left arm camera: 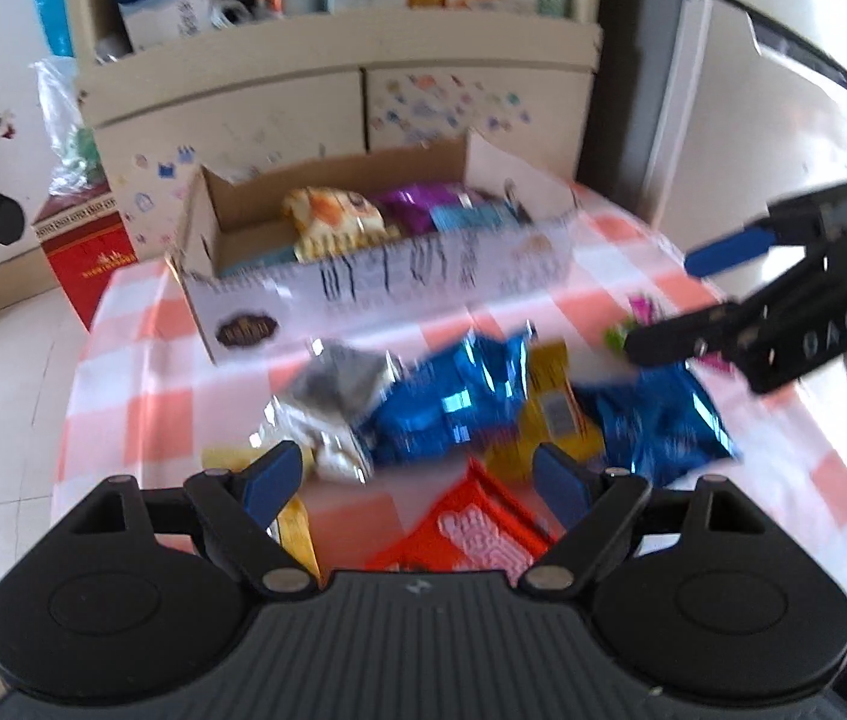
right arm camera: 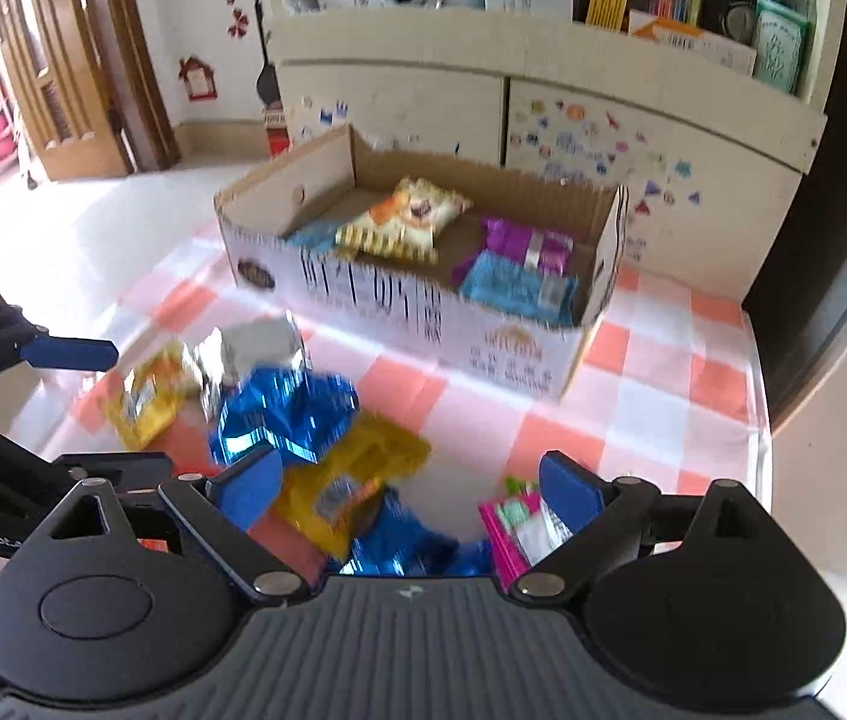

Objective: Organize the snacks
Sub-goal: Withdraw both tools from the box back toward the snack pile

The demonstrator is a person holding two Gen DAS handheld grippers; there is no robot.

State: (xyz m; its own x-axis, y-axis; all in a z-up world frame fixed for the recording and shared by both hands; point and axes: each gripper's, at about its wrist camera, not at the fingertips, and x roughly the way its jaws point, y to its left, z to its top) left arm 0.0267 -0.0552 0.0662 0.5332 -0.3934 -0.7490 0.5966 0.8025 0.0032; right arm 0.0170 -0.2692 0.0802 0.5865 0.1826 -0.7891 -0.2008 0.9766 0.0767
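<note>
A cardboard box (left arm camera: pixel 363 282) (right arm camera: pixel 423 312) stands at the far side of the checked table and holds an orange-yellow packet (right arm camera: pixel 405 219), a purple packet (right arm camera: pixel 528 246) and a light blue packet (right arm camera: pixel 519 288). Loose snacks lie in front of it: a blue foil bag (left arm camera: pixel 447 402) (right arm camera: pixel 282 414), a silver bag (left arm camera: pixel 333 390) (right arm camera: pixel 249 354), yellow packets (left arm camera: pixel 555 414) (right arm camera: pixel 357 480), a second blue bag (left arm camera: pixel 663 420), a red packet (left arm camera: pixel 471 528) and a pink-green packet (right arm camera: pixel 519 522). My left gripper (left arm camera: pixel 417 480) is open above the pile. My right gripper (right arm camera: pixel 411 492) is open, empty, also over the pile.
A cream cabinet with stickers (right arm camera: pixel 543 120) and cluttered shelves stands behind the table. A red carton (left arm camera: pixel 87 252) sits on the floor at the left. The table's right edge (right arm camera: pixel 759 420) is near a dark wall. The right gripper shows in the left wrist view (left arm camera: pixel 693 294).
</note>
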